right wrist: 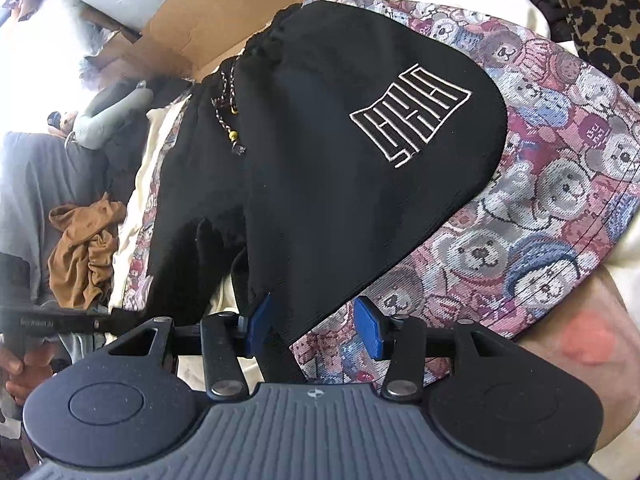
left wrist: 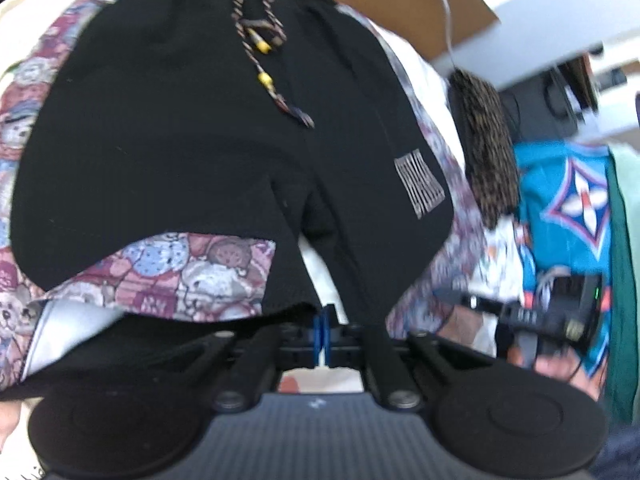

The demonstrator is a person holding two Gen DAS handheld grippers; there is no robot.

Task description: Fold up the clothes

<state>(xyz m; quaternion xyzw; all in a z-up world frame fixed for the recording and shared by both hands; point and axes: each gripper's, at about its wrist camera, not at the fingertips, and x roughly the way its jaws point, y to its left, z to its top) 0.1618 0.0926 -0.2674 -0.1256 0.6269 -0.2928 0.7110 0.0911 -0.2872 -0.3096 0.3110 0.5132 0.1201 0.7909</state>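
Observation:
Black shorts [left wrist: 180, 120] with a beaded drawstring [left wrist: 264, 64] and a white line logo [right wrist: 408, 112] lie spread on a teddy-bear patterned blanket [right wrist: 540, 220]. My left gripper [left wrist: 322, 332] has its blue pads pressed together on the hem of one leg; that hem is lifted off the blanket [left wrist: 192, 272] toward the camera. In the right wrist view the shorts [right wrist: 320, 184] fill the middle. My right gripper [right wrist: 314, 326] stands open at the other leg's hem, with a fold of black cloth between its blue fingers [right wrist: 370, 328]. The right gripper [left wrist: 552, 312], held in a hand, also shows in the left wrist view.
A cardboard box [right wrist: 208, 12] stands behind the waistband. Leopard-print fabric [right wrist: 600, 8] lies at the far right, a crumpled brown cloth [right wrist: 84, 248] and grey garments [right wrist: 36, 184] at the left. A teal patterned cloth [left wrist: 576, 208] and a white cable [left wrist: 444, 4] are at the right.

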